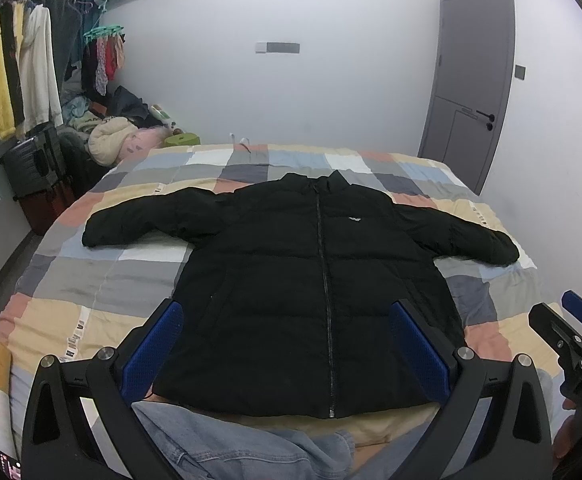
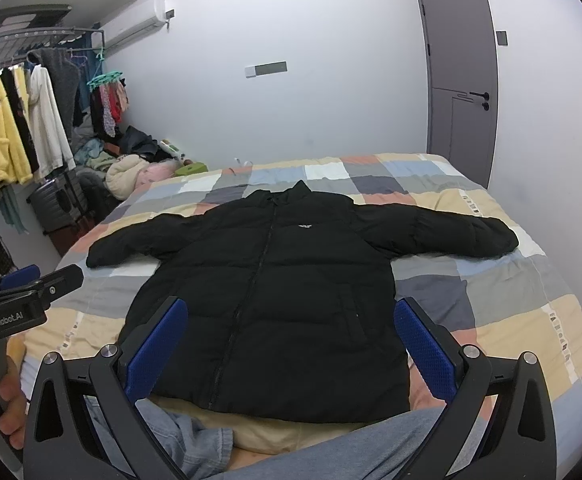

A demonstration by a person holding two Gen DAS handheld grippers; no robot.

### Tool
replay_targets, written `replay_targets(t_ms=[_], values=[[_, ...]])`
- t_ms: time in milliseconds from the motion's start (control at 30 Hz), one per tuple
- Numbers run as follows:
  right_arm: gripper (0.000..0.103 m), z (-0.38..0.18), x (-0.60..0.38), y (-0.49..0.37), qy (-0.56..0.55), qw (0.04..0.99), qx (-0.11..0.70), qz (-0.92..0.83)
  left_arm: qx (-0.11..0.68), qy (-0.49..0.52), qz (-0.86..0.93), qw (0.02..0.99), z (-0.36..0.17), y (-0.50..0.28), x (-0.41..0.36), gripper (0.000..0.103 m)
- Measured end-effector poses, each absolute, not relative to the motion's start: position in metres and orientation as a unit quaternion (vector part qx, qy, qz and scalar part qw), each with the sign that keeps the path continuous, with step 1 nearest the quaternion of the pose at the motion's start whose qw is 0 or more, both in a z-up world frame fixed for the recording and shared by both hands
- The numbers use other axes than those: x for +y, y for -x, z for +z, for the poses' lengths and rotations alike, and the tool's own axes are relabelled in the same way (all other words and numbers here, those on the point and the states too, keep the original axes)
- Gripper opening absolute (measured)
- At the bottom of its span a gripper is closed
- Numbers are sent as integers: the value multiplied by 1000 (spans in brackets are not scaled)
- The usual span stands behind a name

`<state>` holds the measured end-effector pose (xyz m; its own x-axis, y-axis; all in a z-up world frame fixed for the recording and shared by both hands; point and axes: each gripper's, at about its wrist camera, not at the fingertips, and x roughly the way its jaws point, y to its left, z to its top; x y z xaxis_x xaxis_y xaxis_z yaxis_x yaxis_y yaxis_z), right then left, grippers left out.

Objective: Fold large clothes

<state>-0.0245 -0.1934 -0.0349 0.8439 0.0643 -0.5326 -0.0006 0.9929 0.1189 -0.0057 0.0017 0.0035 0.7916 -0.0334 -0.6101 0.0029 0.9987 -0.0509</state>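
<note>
jacket [image 1: 311, 280] flat on checked bedspread [image 1: 91, 280], door [image 1: 475, 80] shut.

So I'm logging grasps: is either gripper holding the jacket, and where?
Nothing is held. Left gripper and right gripper are open above the black jacket.

Bare checkered bed [image 1: 91, 280] lies open on both sides of the black jacket [image 1: 311, 280] and beyond its collar. A suitcase [image 1: 31, 168] and hanging clothes [image 1: 11, 80] crowd the left edge; denim [image 1: 231, 440] lies nearest.
</note>
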Motion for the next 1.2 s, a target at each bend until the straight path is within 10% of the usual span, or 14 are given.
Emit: replay_targets(t_ms=[1200], values=[[103,-67,-305,-53,-60,951,295,-69,298,9,-87,951,-90,-151,4,103]])
